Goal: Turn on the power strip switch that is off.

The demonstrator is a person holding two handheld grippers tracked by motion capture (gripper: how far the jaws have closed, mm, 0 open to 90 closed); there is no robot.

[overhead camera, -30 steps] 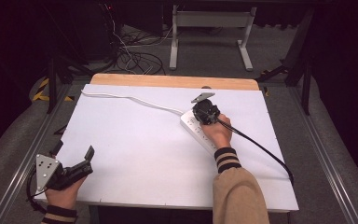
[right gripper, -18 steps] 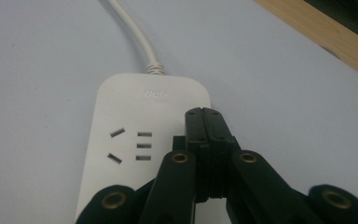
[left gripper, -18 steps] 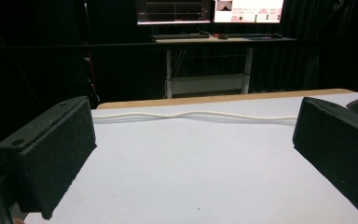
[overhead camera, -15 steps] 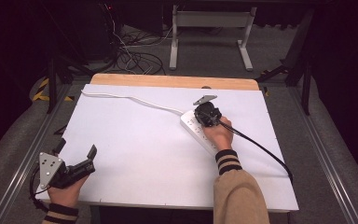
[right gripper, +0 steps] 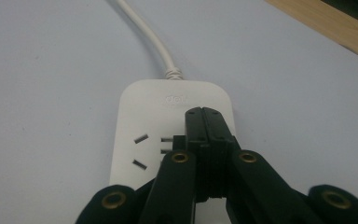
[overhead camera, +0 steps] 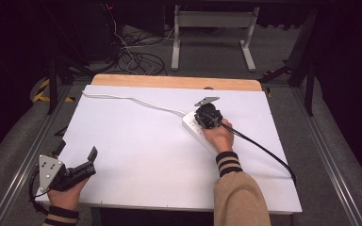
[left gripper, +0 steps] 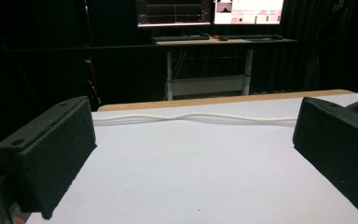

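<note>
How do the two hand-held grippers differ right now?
The left hand-held gripper has its black jaws spread wide with nothing between them, near the white table's front left corner. The right hand-held gripper has its jaws pressed together over the white plastic power strip. Both are black, each held in one hand.

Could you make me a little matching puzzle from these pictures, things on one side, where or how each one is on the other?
Things:
1. left gripper
2. right gripper
3. white cord
4. power strip

States:
a. runs toward the table's far left corner
b. jaws closed, tips on the power strip
c. jaws wide apart, near the table's front left corner
d. lies flat under the person's right hand

Pairs: 1-c, 2-b, 3-a, 4-d
</note>
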